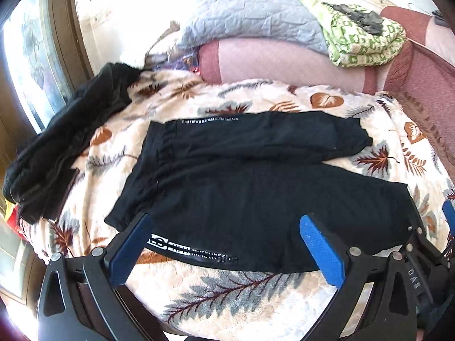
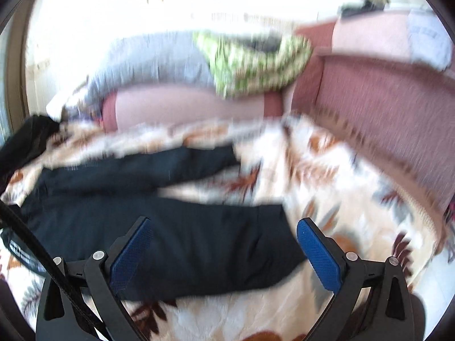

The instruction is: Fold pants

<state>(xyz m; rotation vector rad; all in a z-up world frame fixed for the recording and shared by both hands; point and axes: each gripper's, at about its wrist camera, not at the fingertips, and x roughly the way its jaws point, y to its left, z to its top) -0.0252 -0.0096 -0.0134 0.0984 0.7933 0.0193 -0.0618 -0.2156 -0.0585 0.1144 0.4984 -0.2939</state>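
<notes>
**Both grippers spread wide over black pants on a leaf-print blanket**

Lay flat on the cream fleece blanket with brown and grey leaf print (image 1: 256, 307): black knit pants with a white-lettered side stripe (image 1: 241, 187), waistband toward the window side, legs stretched the other way and slightly parted. Taken as landmark throughout.

Hovered at the near edge of the pants: the left gripper with black frame and blue pads (image 1: 224, 244), jaws released and wide apart, nothing between them. Left pad beside the waistband corner and white lettering, right pad over the near leg. Angled forward and down across the garment.

Sat farther along the near leg, toward its cuff: the right gripper of the same black-and-blue build (image 2: 224, 244), likewise spread open and gripping nothing. Seen too at the right edge of the left wrist view, just beside the left gripper. Right wrist view smeared by motion blur, so contact between pads and cloth could not be judged.

Heaped beyond the waistband, near the window: a second crumpled black garment (image 1: 65, 147). Behind the pants: a pink and maroon bolster pillow (image 1: 273, 62), topped by a grey quilted cover (image 1: 250, 14) and a folded green-and-white patterned cloth (image 1: 366, 39).
</notes>
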